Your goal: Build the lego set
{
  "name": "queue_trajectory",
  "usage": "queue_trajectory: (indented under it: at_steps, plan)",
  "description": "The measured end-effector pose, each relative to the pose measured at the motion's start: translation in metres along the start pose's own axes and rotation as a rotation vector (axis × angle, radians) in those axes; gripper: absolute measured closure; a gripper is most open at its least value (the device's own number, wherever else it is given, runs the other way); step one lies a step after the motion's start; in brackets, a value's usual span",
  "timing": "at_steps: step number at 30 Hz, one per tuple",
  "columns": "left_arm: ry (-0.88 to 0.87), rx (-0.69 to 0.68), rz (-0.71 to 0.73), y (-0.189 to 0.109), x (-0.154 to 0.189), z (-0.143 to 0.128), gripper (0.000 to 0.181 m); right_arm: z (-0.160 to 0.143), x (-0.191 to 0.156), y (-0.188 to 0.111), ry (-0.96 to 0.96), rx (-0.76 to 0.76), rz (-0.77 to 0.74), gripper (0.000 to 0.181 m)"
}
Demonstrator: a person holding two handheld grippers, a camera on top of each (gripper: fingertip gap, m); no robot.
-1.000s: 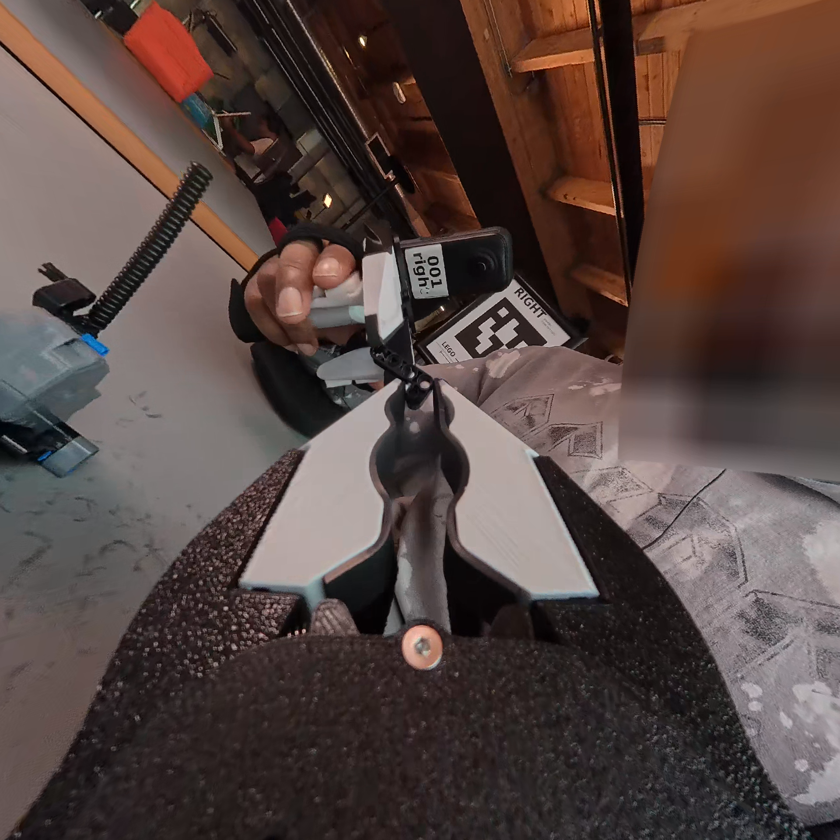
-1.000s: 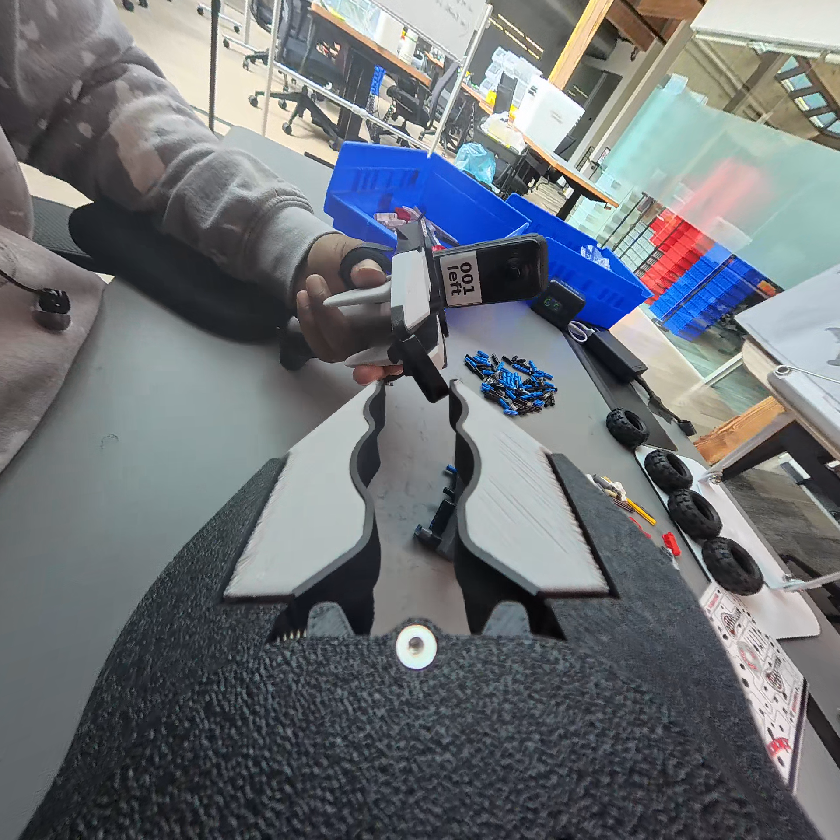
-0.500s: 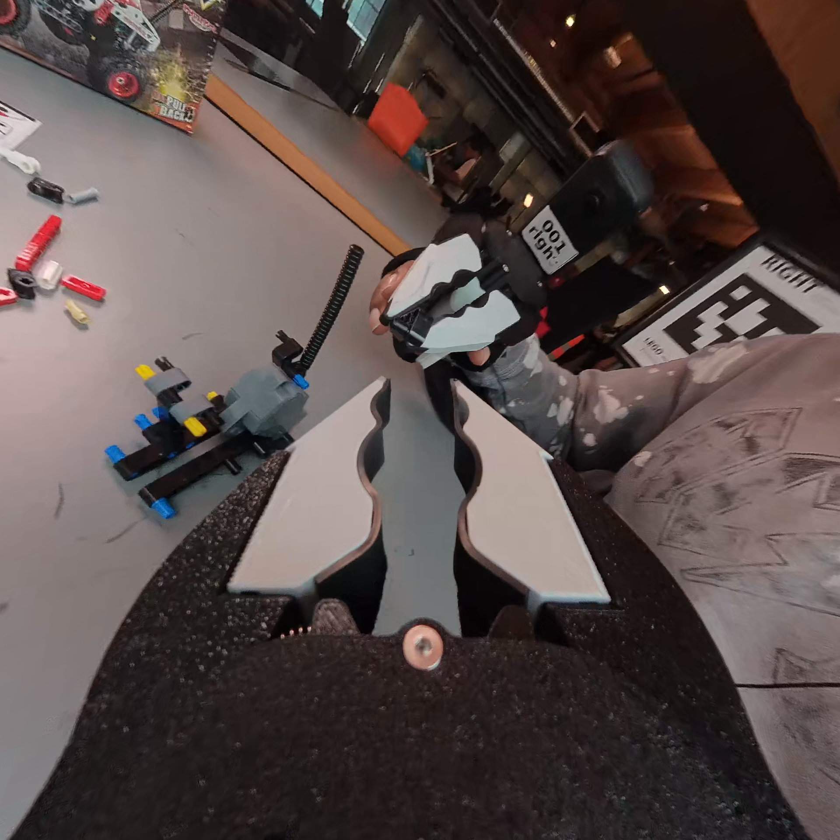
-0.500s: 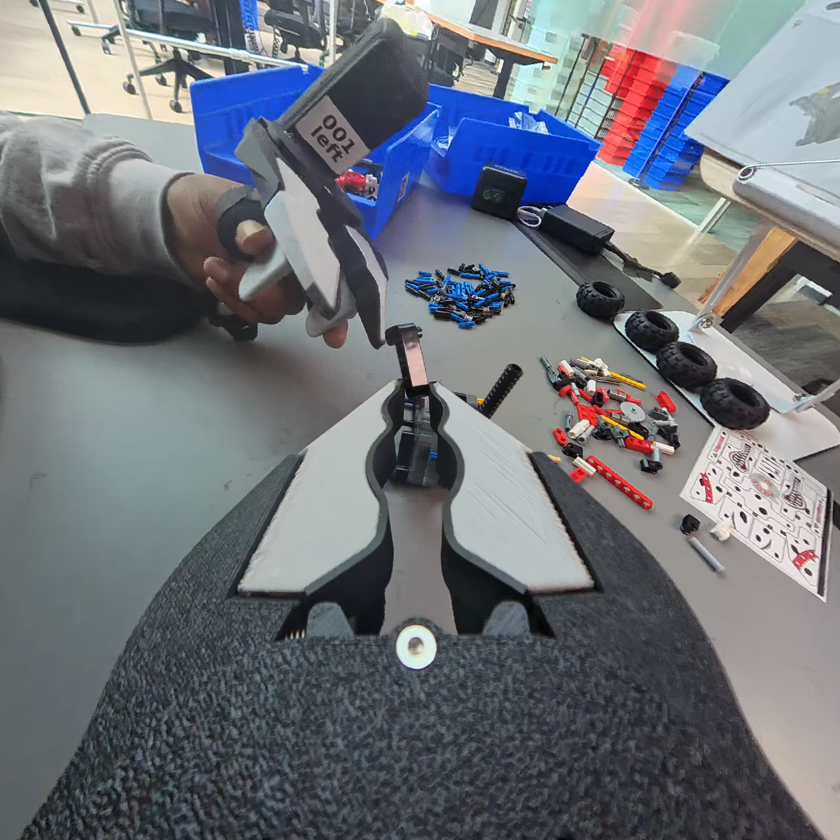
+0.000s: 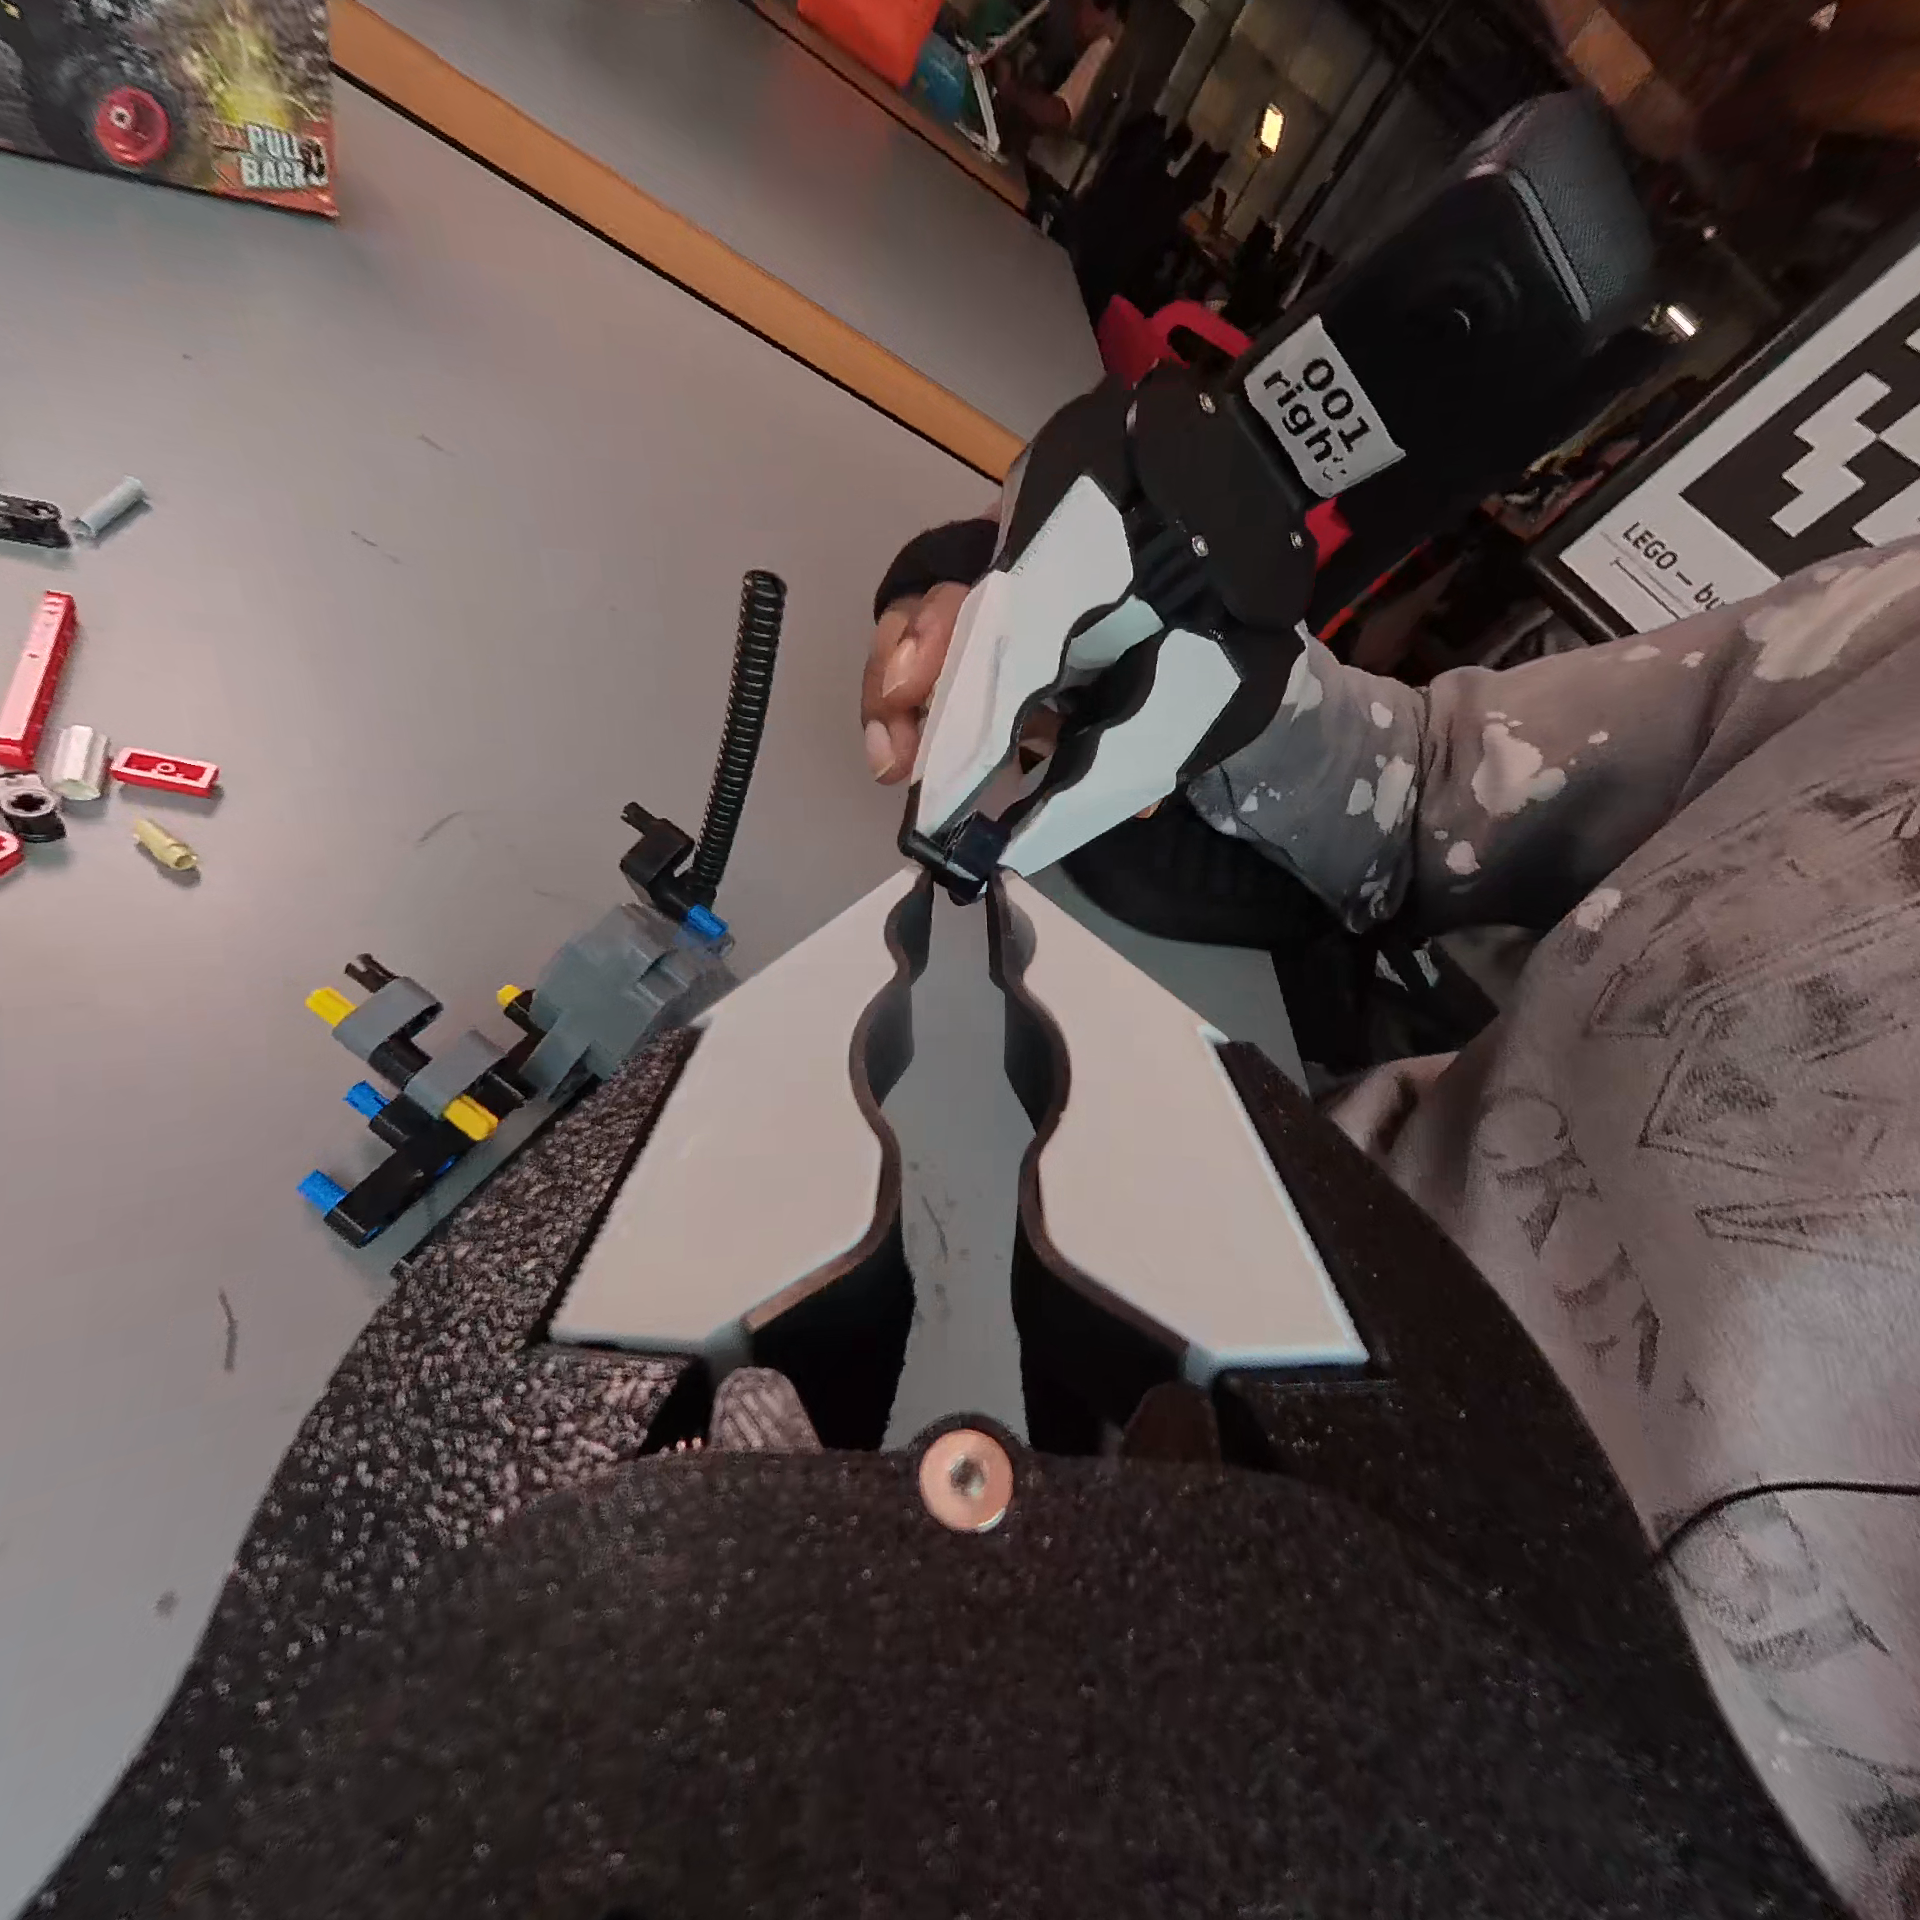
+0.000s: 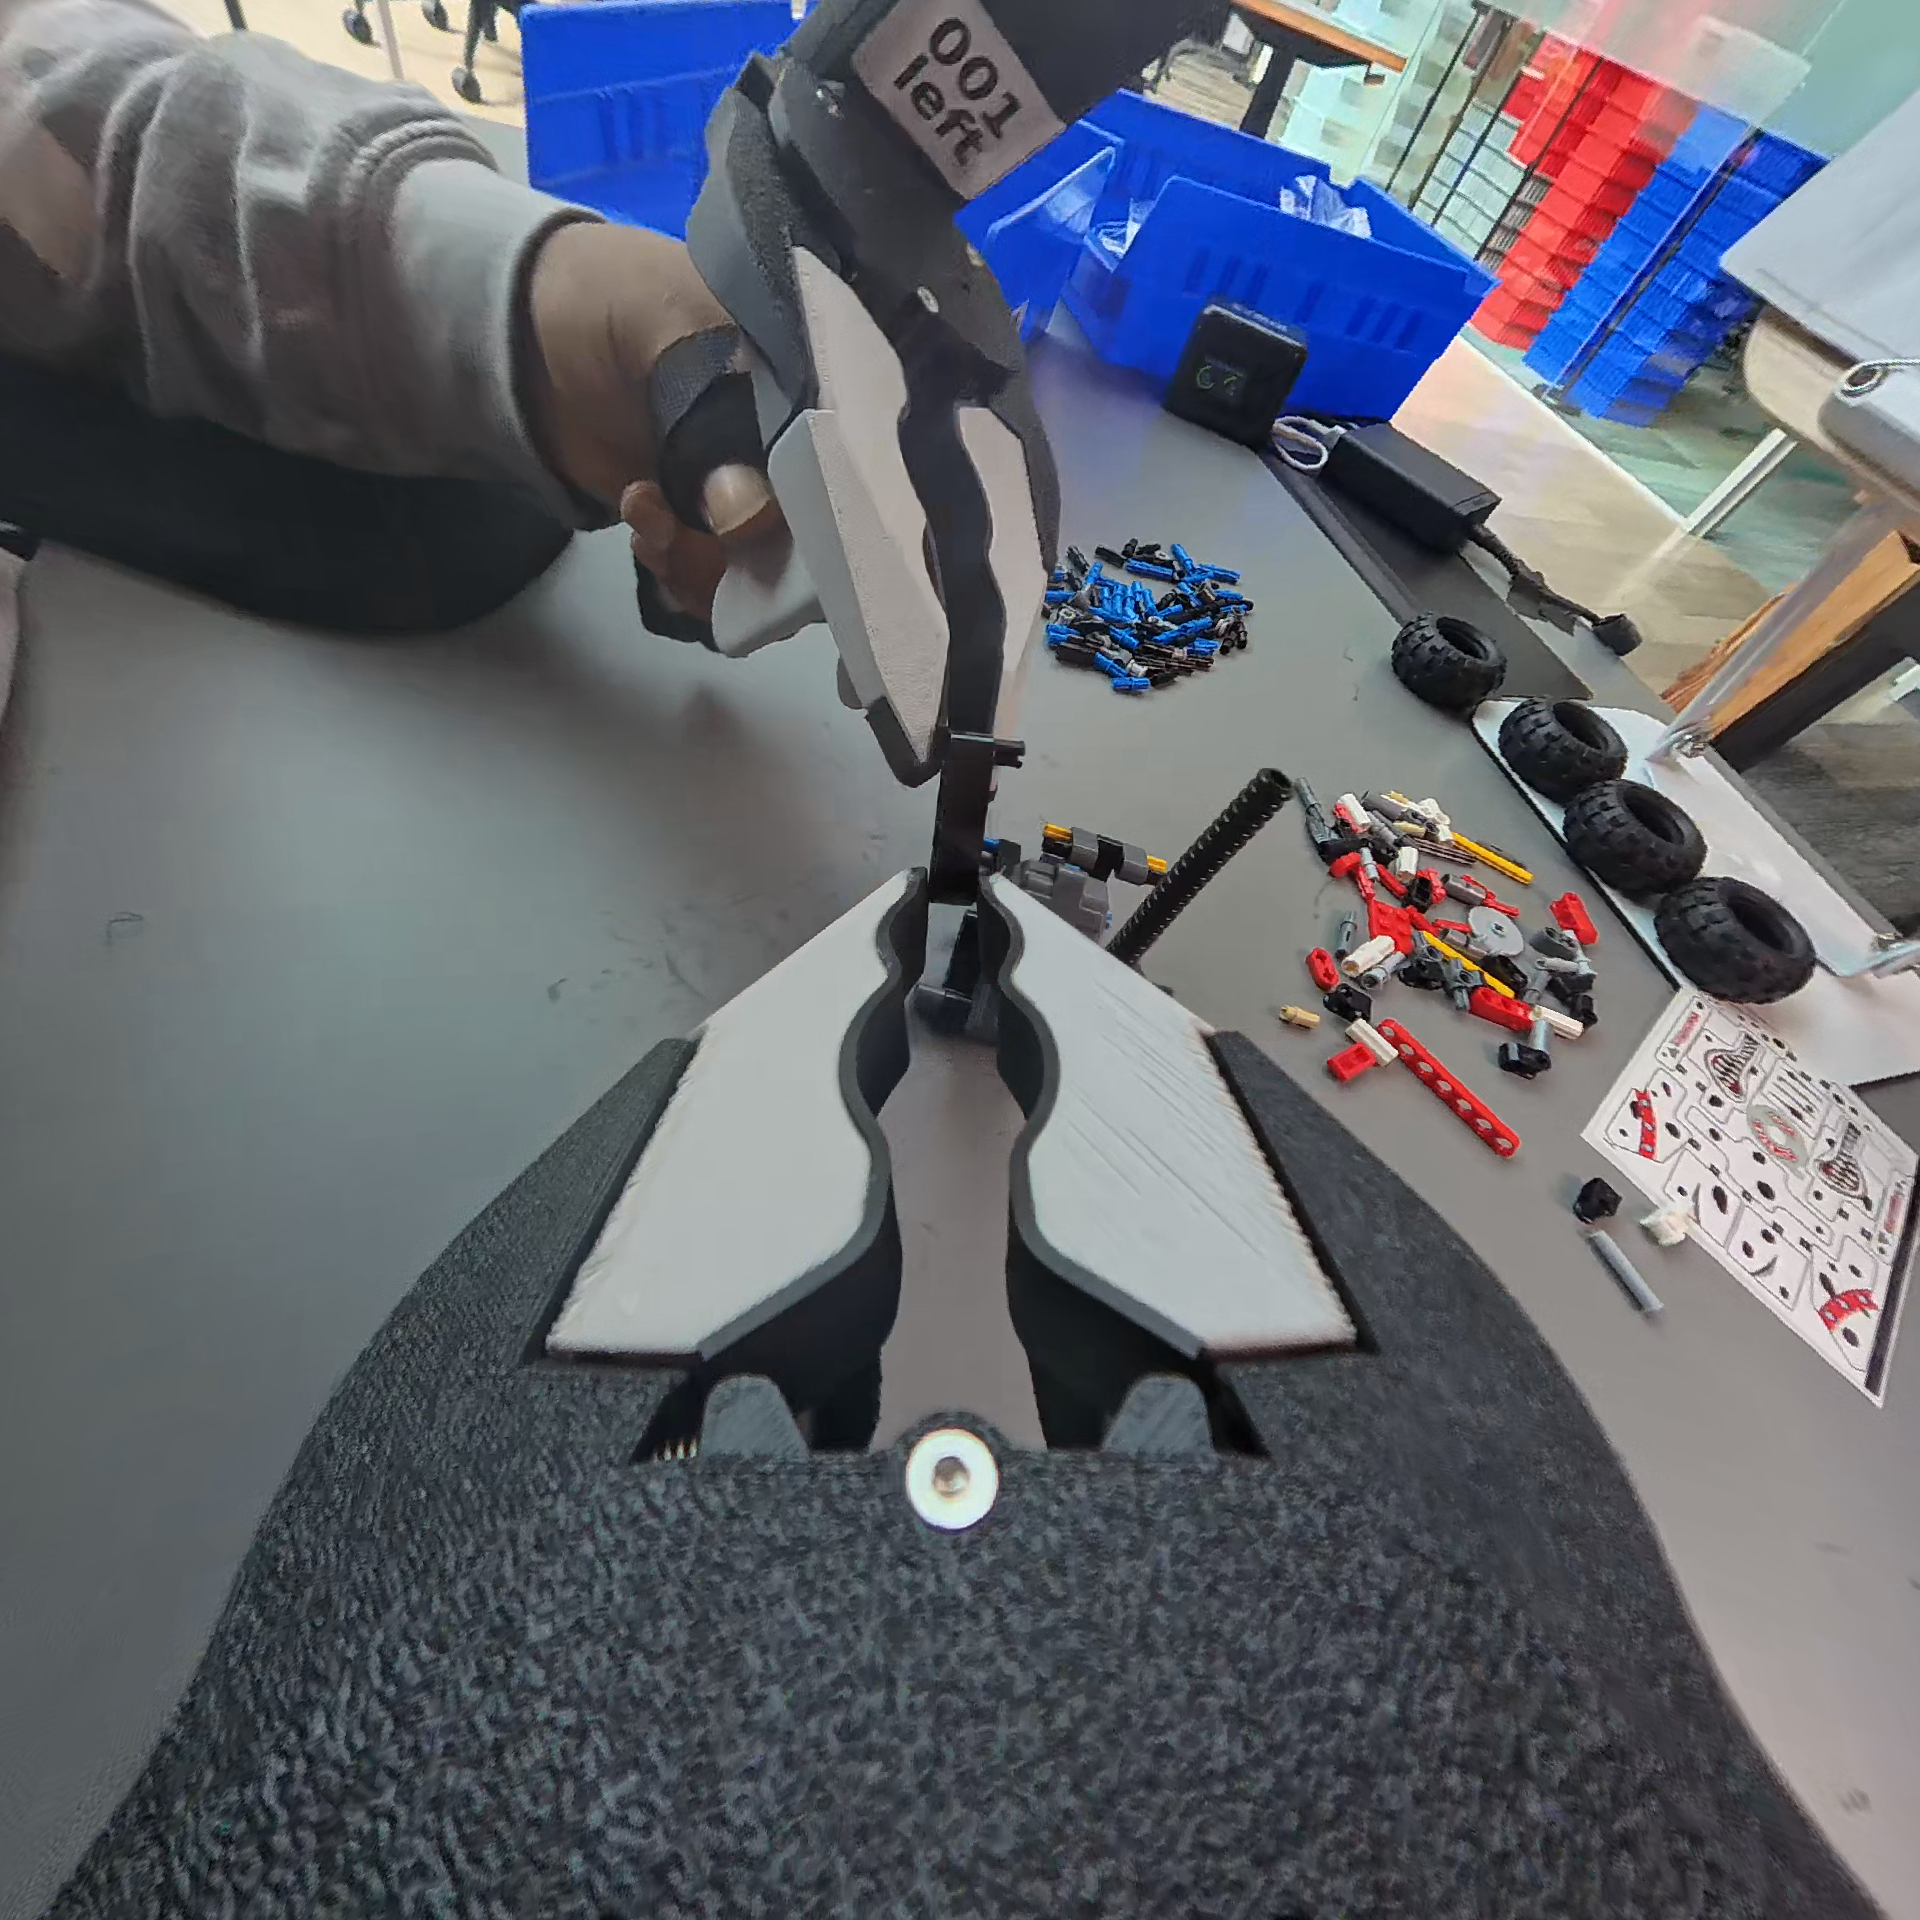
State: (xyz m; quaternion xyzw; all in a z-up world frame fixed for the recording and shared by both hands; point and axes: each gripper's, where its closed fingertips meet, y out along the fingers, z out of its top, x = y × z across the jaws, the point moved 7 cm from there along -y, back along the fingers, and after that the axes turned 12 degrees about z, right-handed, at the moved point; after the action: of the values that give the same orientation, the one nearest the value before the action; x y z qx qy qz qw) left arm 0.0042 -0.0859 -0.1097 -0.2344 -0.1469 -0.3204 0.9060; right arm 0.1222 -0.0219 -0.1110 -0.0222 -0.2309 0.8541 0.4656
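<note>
A black lego beam [image 6: 961, 821] stands upright between my two grippers, its lower part with a grey and blue piece down between my right fingers. My right gripper [image 6: 954, 896] is shut on its lower end. My left gripper [image 6: 951, 743] comes down from above and is closed on its top end with the pin. In the left wrist view, my left gripper [image 5: 956, 888] meets the right gripper [image 5: 961, 847] tip to tip on the black beam [image 5: 951, 857]. The partial build [image 5: 592, 997], grey block with black ribbed hose [image 5: 740, 727], lies on the table left of it, and also shows in the right wrist view [image 6: 1081, 868].
On the grey table [image 6: 416, 935] lie a pile of red, black and white parts [image 6: 1455, 935], blue and black pins [image 6: 1143, 623], several tyres [image 6: 1631, 831] and a sticker sheet [image 6: 1766, 1164]. Blue bins [image 6: 1299, 260] stand at the back. The set's box [image 5: 156, 94] stands far left. The tips of both grippers are at nearly the same place.
The left gripper was open and apart half a second ago. It has swung over and closed on the top of the beam the right gripper holds. The right gripper stays shut.
</note>
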Motion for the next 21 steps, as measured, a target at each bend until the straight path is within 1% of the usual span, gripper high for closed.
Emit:
queue_trajectory:
  at_steps: [3, 6, 8, 10, 12, 16, 21]
  plan:
    - [0.040, -0.071, -0.065, 0.003, -0.001, -0.005, 0.172, -0.004, -0.006, 0.004, -0.020, -0.017, 0.047, 0.170]
    - [0.110, -0.143, -0.098, 0.008, 0.000, -0.008, 0.172, -0.006, -0.009, 0.008, -0.024, -0.029, 0.079, 0.166]
    - [0.143, -0.168, -0.111, 0.010, 0.000, -0.008, 0.172, -0.007, -0.012, 0.010, -0.021, -0.027, 0.104, 0.170]
    - [0.166, -0.182, -0.110, 0.011, -0.002, -0.007, 0.172, -0.009, -0.010, 0.010, -0.023, -0.033, 0.092, 0.171]
    - [0.175, -0.185, -0.106, 0.011, -0.005, -0.007, 0.172, -0.010, -0.008, 0.011, -0.006, -0.035, 0.087, 0.172]
    - [0.155, -0.146, -0.087, 0.011, -0.009, -0.009, 0.171, -0.013, -0.003, 0.013, 0.030, -0.026, 0.068, 0.173]
    - [0.171, -0.116, -0.058, 0.006, -0.010, -0.012, 0.170, -0.015, -0.002, 0.017, 0.060, -0.004, 0.083, 0.173]
